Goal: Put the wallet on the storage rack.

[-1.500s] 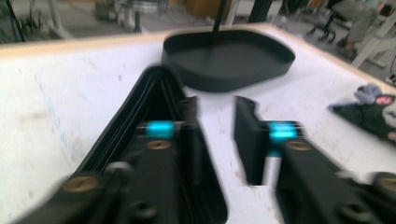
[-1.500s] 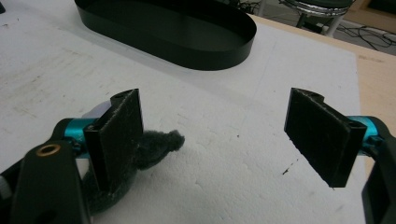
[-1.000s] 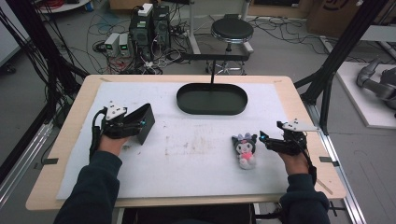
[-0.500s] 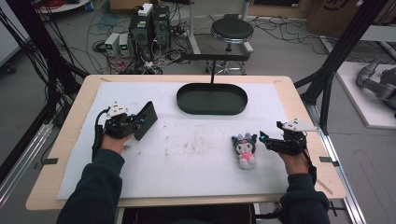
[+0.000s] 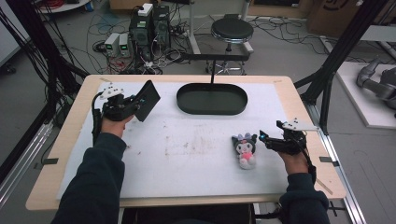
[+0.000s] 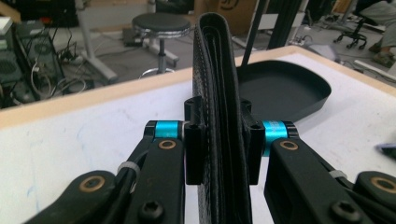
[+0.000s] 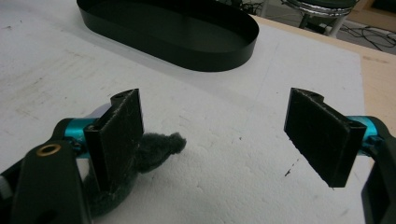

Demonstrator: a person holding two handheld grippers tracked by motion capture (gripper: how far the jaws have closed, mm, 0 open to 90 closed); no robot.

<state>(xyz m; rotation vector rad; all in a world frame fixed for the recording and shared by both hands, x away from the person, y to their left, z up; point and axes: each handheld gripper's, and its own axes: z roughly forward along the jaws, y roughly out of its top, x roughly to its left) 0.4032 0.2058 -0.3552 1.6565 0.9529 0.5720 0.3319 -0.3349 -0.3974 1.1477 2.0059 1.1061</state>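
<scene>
A flat black leather wallet (image 5: pixel 147 100) hangs tilted above the white mat at the left. My left gripper (image 5: pixel 134 104) is shut on it, its jaws having just closed. In the left gripper view the wallet (image 6: pixel 218 79) stands on edge, and both pads press its sides. A small plush doll (image 5: pixel 245 149) with a dark hood and a pink front lies on the mat at the right. My right gripper (image 5: pixel 266 139) stands open just right of it. In the right gripper view the plush (image 7: pixel 156 148) lies behind the left pad (image 7: pixel 119 135), with bare mat between the jaws.
A black oval tray (image 5: pixel 212 111) sits at the far middle of the mat; its wall (image 7: pixel 187 53) shows in the right gripper view and its floor (image 6: pixel 280 86) beyond the wallet. Wooden table edges frame the mat (image 5: pixel 187 154). A stool and computers stand behind the table.
My left gripper closed on the wallet, lifted it off the mat and carried it away from the person, tilted. The right gripper and the plush have not moved.
</scene>
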